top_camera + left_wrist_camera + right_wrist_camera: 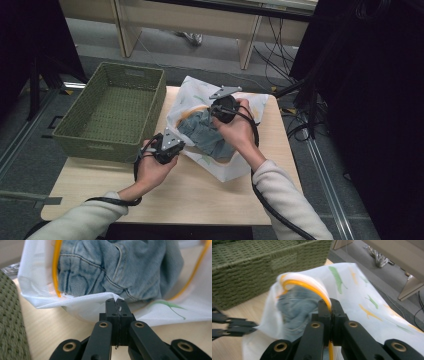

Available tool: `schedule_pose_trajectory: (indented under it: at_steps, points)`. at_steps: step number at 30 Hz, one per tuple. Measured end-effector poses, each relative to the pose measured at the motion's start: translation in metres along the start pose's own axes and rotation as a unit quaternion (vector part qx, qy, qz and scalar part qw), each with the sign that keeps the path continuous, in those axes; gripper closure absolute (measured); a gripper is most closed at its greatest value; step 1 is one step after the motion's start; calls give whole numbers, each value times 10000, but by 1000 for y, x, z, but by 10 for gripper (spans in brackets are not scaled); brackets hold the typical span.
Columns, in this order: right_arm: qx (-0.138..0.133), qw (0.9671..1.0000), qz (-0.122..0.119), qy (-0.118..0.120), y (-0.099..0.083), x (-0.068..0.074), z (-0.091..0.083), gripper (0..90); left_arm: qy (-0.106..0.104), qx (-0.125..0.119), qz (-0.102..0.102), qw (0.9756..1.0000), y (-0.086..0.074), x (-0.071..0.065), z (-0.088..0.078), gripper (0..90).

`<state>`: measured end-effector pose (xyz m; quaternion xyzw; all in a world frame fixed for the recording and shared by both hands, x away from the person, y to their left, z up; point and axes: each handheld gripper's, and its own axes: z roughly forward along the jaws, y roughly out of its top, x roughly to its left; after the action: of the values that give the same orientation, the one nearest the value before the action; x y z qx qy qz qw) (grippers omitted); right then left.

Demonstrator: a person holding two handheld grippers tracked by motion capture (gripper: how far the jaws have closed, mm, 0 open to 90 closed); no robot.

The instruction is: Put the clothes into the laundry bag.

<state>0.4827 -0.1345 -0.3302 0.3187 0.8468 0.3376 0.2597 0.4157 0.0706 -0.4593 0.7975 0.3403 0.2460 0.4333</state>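
A green basket (pixel 111 111) stands at the worktop's (pixel 190 195) left edge. Just right of it, the left tongs (pixel 116 305) are clamped on the white edge of a mesh bag (pixel 227 162) that lies on the worktop. Jeans (pixel 120 267) sit inside the bag's open mouth, between the two hands. Farther right, the right tongs (pixel 330 305) pinch the bag's orange rim (pixel 304 286), lifting it above the jeans.
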Motion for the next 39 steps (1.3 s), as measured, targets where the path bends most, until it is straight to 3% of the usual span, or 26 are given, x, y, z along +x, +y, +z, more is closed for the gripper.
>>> schedule_pose_trajectory:
  at_steps: [4,9,11,15,16,21,23,24,28,32,34,35,37,39]
  points:
    - [63,9999,-28,-92,-2,-5,-1,898,-32,301,109,9995,-9,-2,-10,893]
    - [115,9998,3,-144,-5,-11,-1,898,-157,614,29,9980,-20,-3,-23,868]
    - [153,9998,7,-119,-6,-11,1,898,-94,558,62,9984,-20,-5,-28,791]
    - [194,9998,-12,-88,-6,-6,3,898,210,238,495,9983,-13,-12,-35,658]
    - [213,9997,55,-74,-6,-3,3,898,287,239,610,9974,-11,-12,-34,607]
    - [183,9998,-104,-26,-3,0,4,898,514,313,731,9955,-17,-18,-25,422]
    - [172,9998,-90,-9,-3,0,4,898,419,174,1063,9933,-14,-24,-26,385]
    - [173,9998,-102,-10,-2,0,4,898,391,145,1135,9927,-12,-26,-26,382]
    - [181,9998,-85,6,-2,1,5,898,323,139,971,9947,-6,-20,-17,381]
    - [184,9998,-120,12,-2,2,5,898,289,233,1284,9910,-7,-24,-8,341]
    - [195,9997,-109,28,-2,2,6,898,272,301,1488,9880,-8,-26,-3,367]
    - [201,9998,-63,39,-2,2,6,898,275,347,1555,9868,-8,-26,-1,430]
    - [194,9998,-79,34,-2,2,6,898,237,427,1480,9878,-8,-22,0,619]
    - [187,9998,-117,33,-3,2,6,898,89,581,1288,9899,-8,-18,0,753]
